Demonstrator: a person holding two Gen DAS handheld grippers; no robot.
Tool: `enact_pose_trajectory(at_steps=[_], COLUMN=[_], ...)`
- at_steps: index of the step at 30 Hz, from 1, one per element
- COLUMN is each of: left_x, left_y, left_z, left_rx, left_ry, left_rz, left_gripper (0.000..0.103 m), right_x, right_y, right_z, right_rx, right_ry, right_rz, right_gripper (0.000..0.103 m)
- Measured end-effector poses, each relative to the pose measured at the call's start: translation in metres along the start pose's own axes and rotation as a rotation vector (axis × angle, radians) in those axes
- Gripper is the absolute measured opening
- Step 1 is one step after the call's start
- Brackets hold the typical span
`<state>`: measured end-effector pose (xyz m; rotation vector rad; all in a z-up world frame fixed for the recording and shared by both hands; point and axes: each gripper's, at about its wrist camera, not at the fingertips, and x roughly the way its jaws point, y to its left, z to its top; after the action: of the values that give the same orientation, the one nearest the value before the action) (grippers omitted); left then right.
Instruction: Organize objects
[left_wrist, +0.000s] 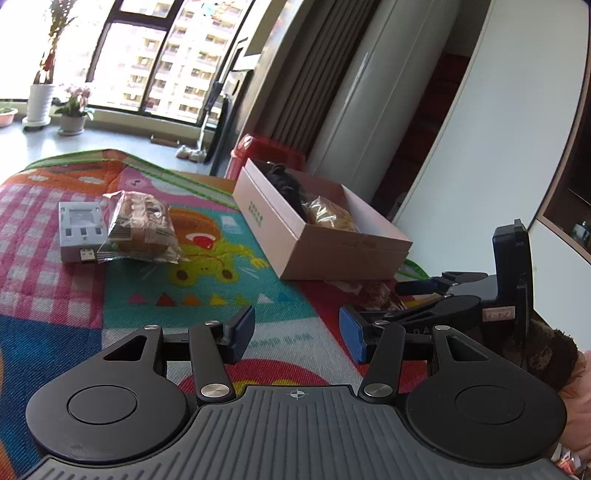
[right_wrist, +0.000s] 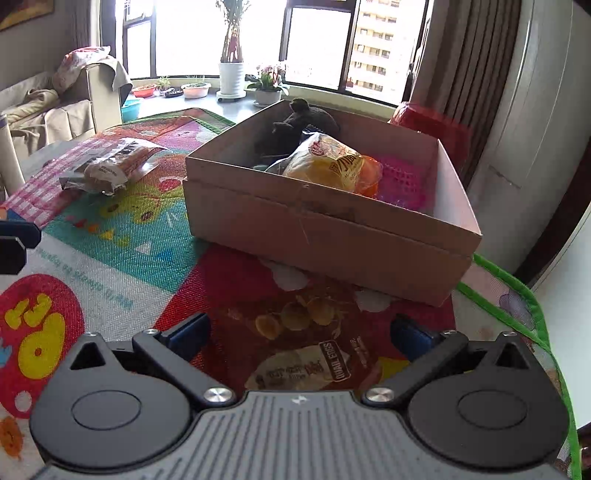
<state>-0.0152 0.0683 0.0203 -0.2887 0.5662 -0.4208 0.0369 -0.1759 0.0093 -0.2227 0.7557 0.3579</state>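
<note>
We are holding the right gripper (right_wrist: 299, 334) low over the mat (right_wrist: 122, 236), its blue-padded fingers spread wide and closing on nothing. Lying flat on the mat between those fingers is a red packet of quail eggs (right_wrist: 306, 343); whether the pads are touching it we cannot tell. Just beyond the packet a cardboard box (right_wrist: 325, 236) is sitting open, and inside it we are seeing a yellow snack bag (right_wrist: 332, 166) leaning over a pink mesh item (right_wrist: 402, 177), with a dark plush toy (right_wrist: 295, 125) at the far end.

We are keeping the left gripper (left_wrist: 297, 334) above the mat (left_wrist: 122, 288) as well, fingers parted and empty. To its right, in the left wrist view, the right gripper (left_wrist: 373, 302) is showing over the red packet (left_wrist: 373, 291). Farther on, the box (left_wrist: 332, 243) is standing to the right, and well to the left a wrapped bread roll (left_wrist: 142, 229) is lying against a grey gadget with a USB plug (left_wrist: 79, 230). Past the table, potted plants (right_wrist: 232, 48) are standing along the window sill.
</note>
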Motion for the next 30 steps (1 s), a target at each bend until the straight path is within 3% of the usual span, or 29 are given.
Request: enact_pose_trajectory(at_steps=[1, 3, 9, 12, 16, 17, 18, 21, 25, 30], left_x=[0.001, 0.002, 0.007, 0.011, 0.016, 0.017, 0.016, 0.014, 0.014, 0.020], left_y=[0.001, 0.002, 0.005, 0.006, 0.006, 0.006, 0.006, 0.010, 0.013, 0.006], left_z=[0.000, -0.001, -0.002, -0.003, -0.005, -0.005, -0.005, -0.006, -0.007, -0.006], left_rx=[-0.008, -0.015, -0.035, -0.046, -0.052, -0.052, -0.052, -0.043, 0.009, 0.068], left_ry=[0.003, 0.009, 0.024, 0.033, 0.048, 0.052, 0.054, 0.055, 0.049, 0.060], left_rz=[0.005, 0.012, 0.022, 0.029, 0.032, 0.037, 0.044, 0.078, 0.154, 0.161], left_gripper=[0.055, 0.055, 0.055, 0.055, 0.055, 0.055, 0.055, 0.055, 0.055, 0.055], right_x=[0.000, -0.001, -0.032, -0.065, -0.092, -0.091, -0.087, -0.076, -0.071, -0.056], right_y=[-0.004, -0.007, 0.004, -0.001, -0.025, -0.034, -0.044, -0.068, -0.066, -0.031], right_z=[0.002, 0.002, -0.005, 0.015, 0.069, 0.083, 0.097, 0.118, 0.097, 0.043], right_rx=[0.025, 0.048, 0.049, 0.051, 0.115, 0.142, 0.171, 0.280, 0.288, 0.212], right_ry=[0.011, 0.038, 0.003, -0.116, -0.320, -0.353, -0.356, -0.344, -0.326, -0.234], right_rz=[0.030, 0.063, 0.093, 0.077, 0.001, -0.017, -0.019, -0.012, -0.019, -0.021], right_gripper=[0.102, 0.085, 0.082, 0.082, 0.083, 0.091, 0.103, 0.103, 0.103, 0.103])
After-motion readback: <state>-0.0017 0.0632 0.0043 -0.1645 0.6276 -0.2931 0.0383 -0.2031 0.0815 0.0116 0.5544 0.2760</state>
